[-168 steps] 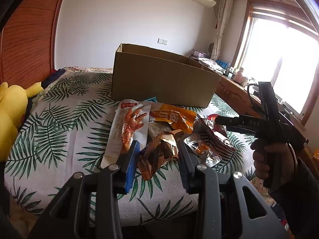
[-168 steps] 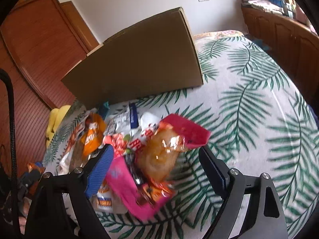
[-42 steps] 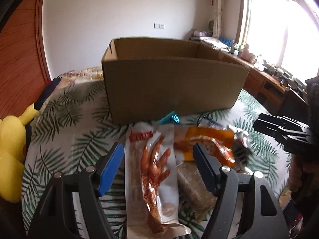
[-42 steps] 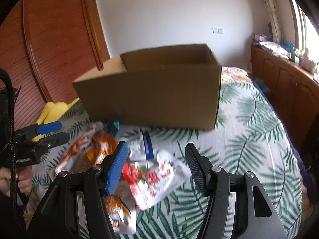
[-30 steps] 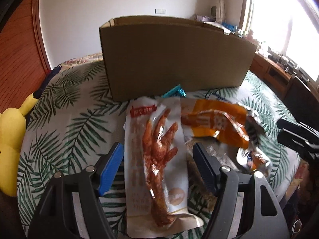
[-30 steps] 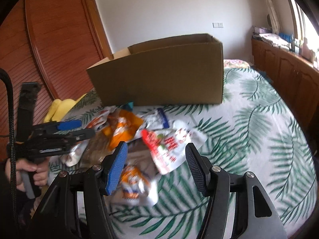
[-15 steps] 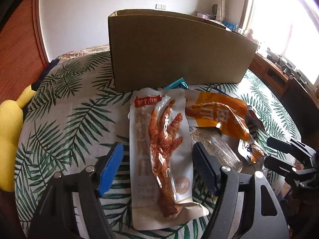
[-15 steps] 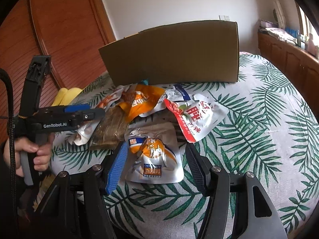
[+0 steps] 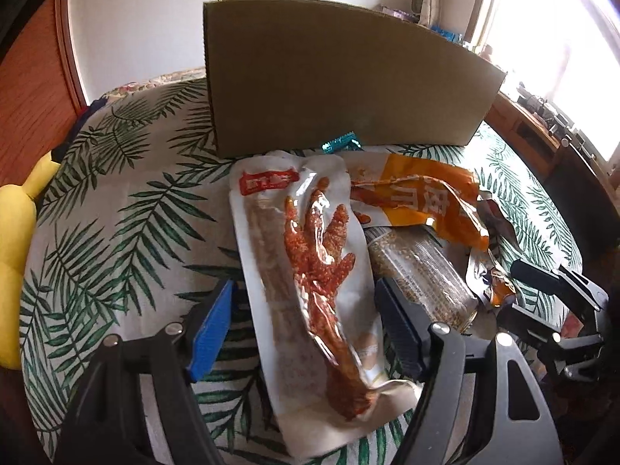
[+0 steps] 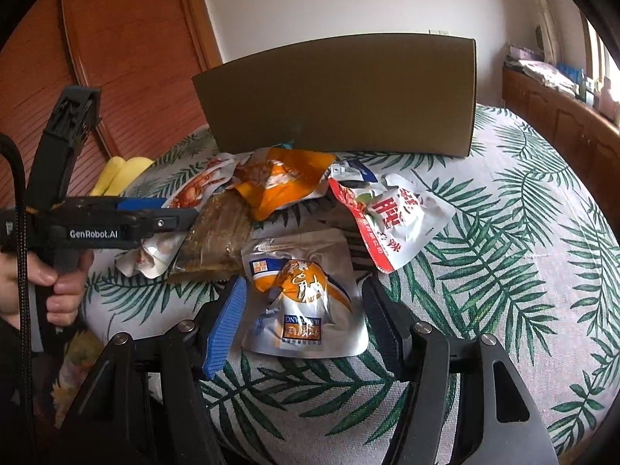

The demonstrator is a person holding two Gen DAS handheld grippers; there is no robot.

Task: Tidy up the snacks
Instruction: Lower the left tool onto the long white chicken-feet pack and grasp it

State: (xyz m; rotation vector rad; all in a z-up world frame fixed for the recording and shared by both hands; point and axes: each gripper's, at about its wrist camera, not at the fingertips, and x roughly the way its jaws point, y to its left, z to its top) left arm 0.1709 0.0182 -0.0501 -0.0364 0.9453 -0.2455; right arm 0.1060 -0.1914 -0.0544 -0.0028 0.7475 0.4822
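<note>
A bed with a palm-leaf print cover (image 9: 116, 209) carries a plain brown cardboard box (image 9: 333, 77) at 12 o'clock, snack packets heaped against its foot. The left gripper (image 9: 302, 317), jaws spread, straddles a long white chicken-foot packet (image 9: 310, 271). The right gripper (image 10: 302, 310), jaws spread, frames a silver-and-orange pouch (image 10: 306, 298). "GenRobot.AI" is printed on the left gripper's body, seen at 9 o'clock in the right view.

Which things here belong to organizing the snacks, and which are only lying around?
For the job:
- cardboard box
- chicken foot packet
- orange packet
- red and white packet
- silver packet with orange label
- left gripper, open
- right gripper, open

Just lying about:
- yellow plush toy
- leaf-print bedspread
</note>
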